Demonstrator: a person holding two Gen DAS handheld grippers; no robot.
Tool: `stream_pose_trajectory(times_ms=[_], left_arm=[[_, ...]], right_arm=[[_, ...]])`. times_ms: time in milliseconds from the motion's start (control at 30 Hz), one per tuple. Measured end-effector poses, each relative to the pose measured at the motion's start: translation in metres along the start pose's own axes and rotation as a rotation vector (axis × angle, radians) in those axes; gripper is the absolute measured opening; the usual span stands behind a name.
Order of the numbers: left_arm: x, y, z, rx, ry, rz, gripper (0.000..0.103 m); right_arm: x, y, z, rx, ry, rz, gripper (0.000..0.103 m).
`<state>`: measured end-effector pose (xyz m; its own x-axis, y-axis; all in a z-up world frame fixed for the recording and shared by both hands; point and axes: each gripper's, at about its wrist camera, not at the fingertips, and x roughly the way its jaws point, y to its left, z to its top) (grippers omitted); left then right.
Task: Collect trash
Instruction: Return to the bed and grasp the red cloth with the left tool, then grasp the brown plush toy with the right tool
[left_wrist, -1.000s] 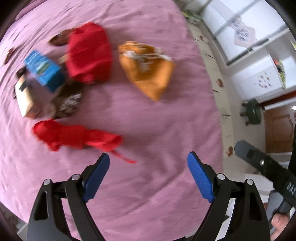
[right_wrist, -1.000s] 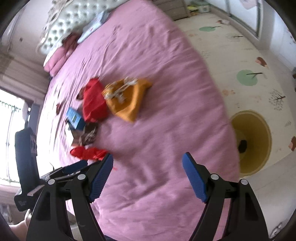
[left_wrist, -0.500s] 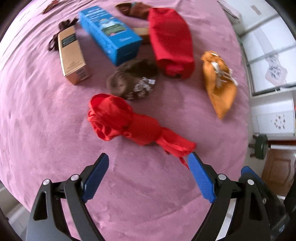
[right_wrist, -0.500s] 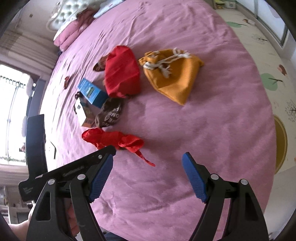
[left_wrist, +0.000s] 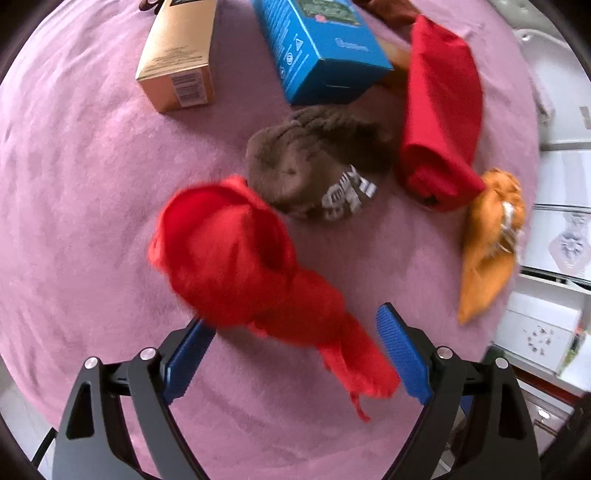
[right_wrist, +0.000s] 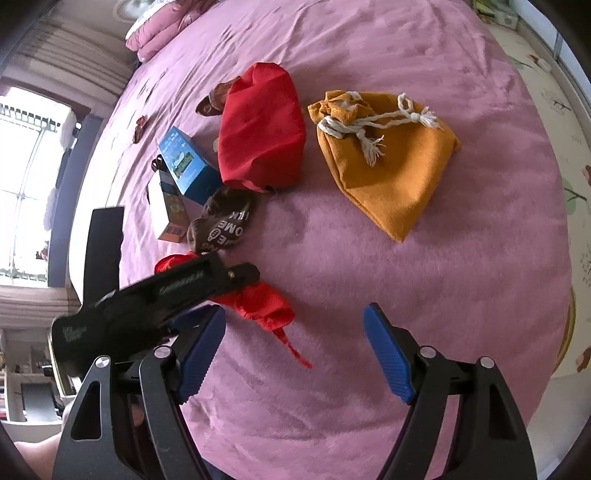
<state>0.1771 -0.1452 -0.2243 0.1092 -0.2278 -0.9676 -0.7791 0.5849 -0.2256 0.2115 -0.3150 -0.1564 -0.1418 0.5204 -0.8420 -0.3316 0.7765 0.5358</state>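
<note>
A crumpled red bag (left_wrist: 236, 266) lies on the pink bed; its tail runs between the open jaws of my left gripper (left_wrist: 291, 354), which hovers right over it. The bag also shows in the right wrist view (right_wrist: 266, 302), partly under the left gripper's black body (right_wrist: 159, 299). Behind it lie a brown printed pouch (left_wrist: 317, 162), a blue box (left_wrist: 317, 48), a tan box (left_wrist: 177, 55), a red pouch (left_wrist: 439, 122) and an orange drawstring pouch (right_wrist: 384, 155). My right gripper (right_wrist: 295, 354) is open and empty over bare bedspread.
The pink bedspread (right_wrist: 369, 280) fills both views. Pillows (right_wrist: 162, 29) lie at the far end. A patterned floor (right_wrist: 569, 122) runs along the right bed edge. White cabinets (left_wrist: 546, 325) stand past the bed in the left wrist view.
My left gripper has moved forward and down onto the crumpled red bag, whose tail now lies between its jaws. The right gripper has come closer to the pile.
</note>
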Motion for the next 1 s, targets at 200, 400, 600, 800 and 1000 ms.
stream_pose_trajectory(times_ms=[200, 400, 600, 800, 1000], left_arm=[[0.007, -0.011, 0.014, 0.016, -0.004, 0.118, 0.061], [-0.01, 0.012, 0.014, 0.047, -0.024, 0.11, 0.04], [-0.039, 0.042, 0.021, 0.099, -0.045, 0.059, 0.04], [-0.055, 0.068, 0.038, 0.15, -0.045, 0.032, 0.04], [-0.066, 0.092, 0.063, 0.196, -0.05, 0.003, 0.04]], right_arm=[[0.004, -0.008, 0.008, 0.015, 0.016, -0.001, 0.075], [0.013, 0.001, 0.013, 0.02, 0.036, 0.013, 0.075], [0.033, 0.03, 0.022, 0.003, 0.048, 0.041, 0.075], [0.053, 0.06, 0.035, -0.004, 0.053, 0.057, 0.075], [0.082, 0.077, 0.052, 0.047, 0.061, 0.061, 0.076]])
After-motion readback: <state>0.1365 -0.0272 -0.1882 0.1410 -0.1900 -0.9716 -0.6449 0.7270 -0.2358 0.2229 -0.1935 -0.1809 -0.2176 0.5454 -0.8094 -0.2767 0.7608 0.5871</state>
